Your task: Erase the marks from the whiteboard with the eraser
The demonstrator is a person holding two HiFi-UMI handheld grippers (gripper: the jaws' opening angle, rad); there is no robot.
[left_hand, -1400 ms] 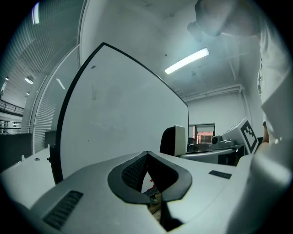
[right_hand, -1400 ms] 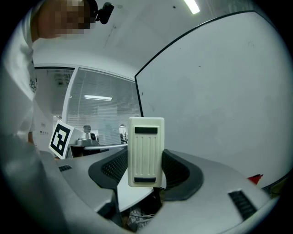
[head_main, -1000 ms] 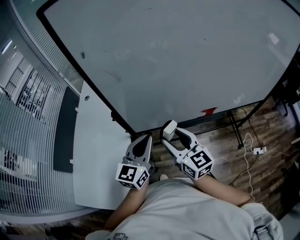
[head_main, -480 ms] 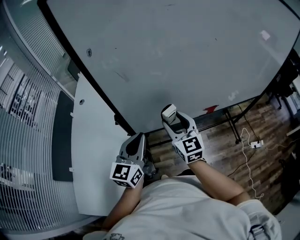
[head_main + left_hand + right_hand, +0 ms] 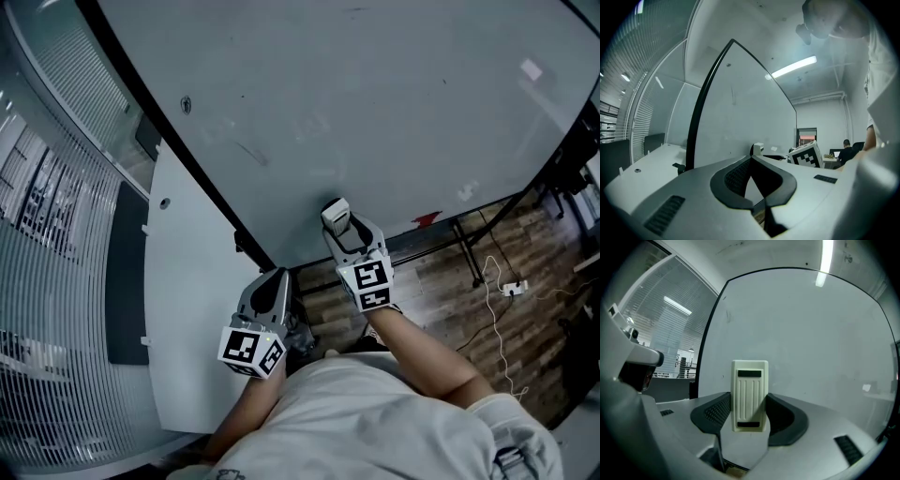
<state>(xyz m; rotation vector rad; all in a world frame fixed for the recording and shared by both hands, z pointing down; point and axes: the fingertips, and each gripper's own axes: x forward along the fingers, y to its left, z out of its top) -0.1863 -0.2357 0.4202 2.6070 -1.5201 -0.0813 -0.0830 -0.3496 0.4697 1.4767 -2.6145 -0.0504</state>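
The whiteboard (image 5: 375, 103) in its black frame fills the upper head view, with a faint short stroke (image 5: 251, 153) at its left part and pale smudges nearby. My right gripper (image 5: 343, 228) is shut on a cream ribbed eraser (image 5: 336, 212), whose top end sits at the board's lower edge. In the right gripper view the eraser (image 5: 749, 380) stands upright between the jaws of the right gripper (image 5: 749, 395), facing the whiteboard (image 5: 811, 343). My left gripper (image 5: 273, 284) hangs lower left, jaws shut and empty. In the left gripper view, the left gripper (image 5: 751, 160) points past the eraser (image 5: 758, 148).
A white panel (image 5: 187, 300) adjoins the board's left frame, with a slatted glass wall (image 5: 56, 234) beyond. Wooden floor (image 5: 450, 272) lies below, with the board's stand legs, a white cable and plug (image 5: 514, 288), and a red item (image 5: 424, 219). A seated person (image 5: 845, 149) is far off.
My right gripper has carried the eraser up and a little left toward the board's lower edge, turning more upright. The left gripper has barely moved.
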